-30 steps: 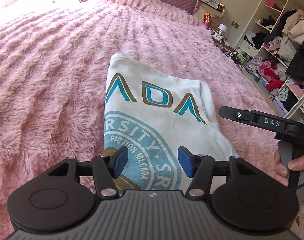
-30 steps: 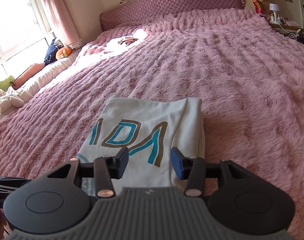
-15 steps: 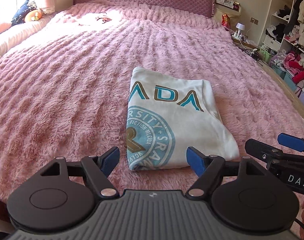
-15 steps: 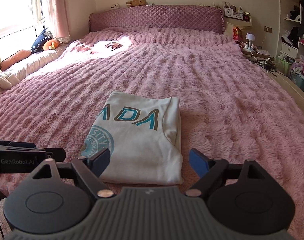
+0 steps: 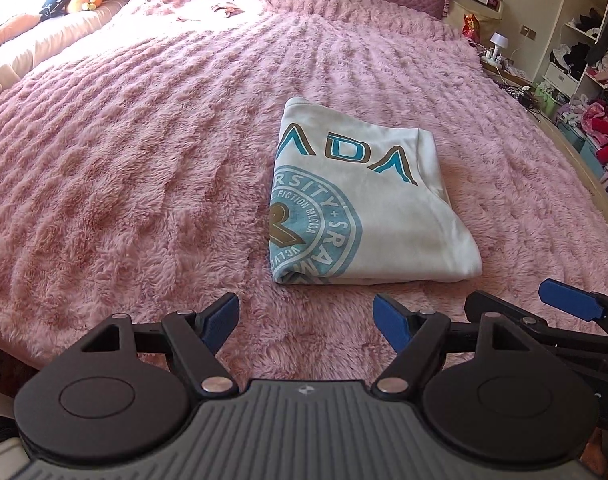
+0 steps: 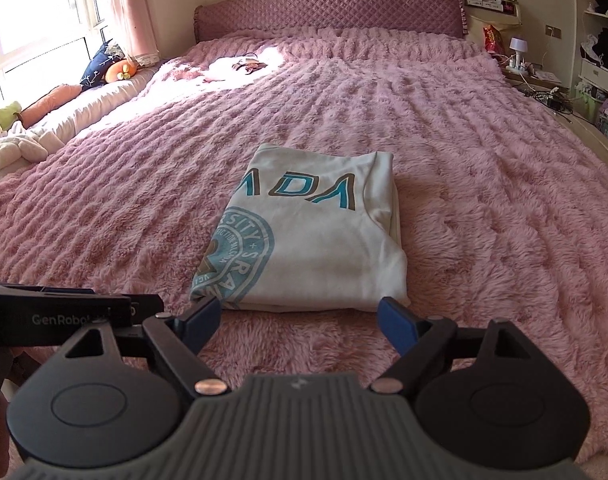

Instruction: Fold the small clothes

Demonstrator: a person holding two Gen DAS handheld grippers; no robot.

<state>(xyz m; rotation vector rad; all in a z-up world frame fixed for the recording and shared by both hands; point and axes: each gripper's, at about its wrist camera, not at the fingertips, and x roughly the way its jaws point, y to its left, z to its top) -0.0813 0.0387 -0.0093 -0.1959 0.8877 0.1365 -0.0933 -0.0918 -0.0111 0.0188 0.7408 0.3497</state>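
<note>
The folded shirt [image 5: 364, 204] is lying flat on the bedspread [image 5: 143, 160]. Left gripper [image 5: 306, 320] and right gripper [image 6: 297, 320] are hovering near it, jaws spread, gripping nothing.

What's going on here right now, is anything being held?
Nothing is held. A person carries two handheld grippers over a fluffy pink bedspread. The white T-shirt with teal and brown print lies folded into a compact rectangle on it. The left gripper and the right gripper both stand open and empty, short of the shirt's near edge. The fold looks finished.
</note>
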